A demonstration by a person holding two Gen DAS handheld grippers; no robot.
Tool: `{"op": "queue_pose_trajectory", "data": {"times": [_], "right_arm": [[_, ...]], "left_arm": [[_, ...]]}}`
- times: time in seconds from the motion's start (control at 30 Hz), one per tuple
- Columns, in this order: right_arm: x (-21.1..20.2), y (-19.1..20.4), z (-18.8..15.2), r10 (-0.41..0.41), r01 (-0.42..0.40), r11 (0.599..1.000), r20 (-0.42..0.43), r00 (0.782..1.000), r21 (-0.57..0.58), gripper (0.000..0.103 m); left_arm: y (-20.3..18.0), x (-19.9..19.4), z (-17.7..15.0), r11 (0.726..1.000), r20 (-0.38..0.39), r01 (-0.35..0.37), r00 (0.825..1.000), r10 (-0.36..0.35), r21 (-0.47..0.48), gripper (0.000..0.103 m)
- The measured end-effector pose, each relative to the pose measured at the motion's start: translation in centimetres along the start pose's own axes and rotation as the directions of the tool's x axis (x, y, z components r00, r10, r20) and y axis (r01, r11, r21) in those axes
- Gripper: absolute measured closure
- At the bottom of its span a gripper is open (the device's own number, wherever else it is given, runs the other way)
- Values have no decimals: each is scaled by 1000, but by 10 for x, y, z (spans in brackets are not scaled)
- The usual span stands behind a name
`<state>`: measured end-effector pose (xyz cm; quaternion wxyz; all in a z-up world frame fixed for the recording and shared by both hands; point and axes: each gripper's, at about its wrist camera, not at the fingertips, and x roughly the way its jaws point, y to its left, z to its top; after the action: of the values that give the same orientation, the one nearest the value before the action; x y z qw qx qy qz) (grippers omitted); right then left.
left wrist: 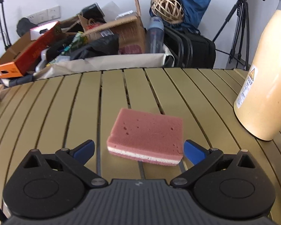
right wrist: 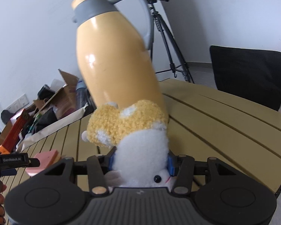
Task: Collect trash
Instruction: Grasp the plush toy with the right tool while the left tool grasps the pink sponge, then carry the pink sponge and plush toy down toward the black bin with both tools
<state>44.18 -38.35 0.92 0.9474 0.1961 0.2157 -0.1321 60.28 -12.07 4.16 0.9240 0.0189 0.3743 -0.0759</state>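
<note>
Slatted table (left wrist: 178, 86), clutter-filled box (left wrist: 106, 61) behind.

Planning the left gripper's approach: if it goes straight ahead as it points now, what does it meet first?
The pink sponge, lying on the slatted table just ahead of the open left gripper, roughly centered between its fingertips.

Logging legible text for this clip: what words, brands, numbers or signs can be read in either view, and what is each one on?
"GenRobot.AI": white lettering on the black body of the left gripper, seen in the right wrist view.
Too small to read: the white label with a yellow warning triangle on the tall cream-yellow thermos jug.
Blurred: print on the orange-red cardboard box and the brown cardboard carton behind the slatted olive table.
</note>
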Motion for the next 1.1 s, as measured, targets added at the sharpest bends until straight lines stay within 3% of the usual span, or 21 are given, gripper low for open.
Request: {"op": "queue_pose_trajectory", "data": {"times": [0.17, 0.7, 1.1], "right_arm": [[4, -3, -4, -4, 4, 1000, -6, 1000, 10, 54], [8, -4, -4, 4, -3, 1000, -12, 1000, 22, 54], [5, -4, -5, 35, -34, 999, -12, 999, 19, 54]], "left_arm": [[-1, 17, 6, 999, -36, 52, 998, -52, 2, 0], [-5, 39, 6, 999, -48, 22, 999, -20, 44, 0], [-15, 18, -8, 997, -18, 4, 1000, -3, 83, 4]]}}
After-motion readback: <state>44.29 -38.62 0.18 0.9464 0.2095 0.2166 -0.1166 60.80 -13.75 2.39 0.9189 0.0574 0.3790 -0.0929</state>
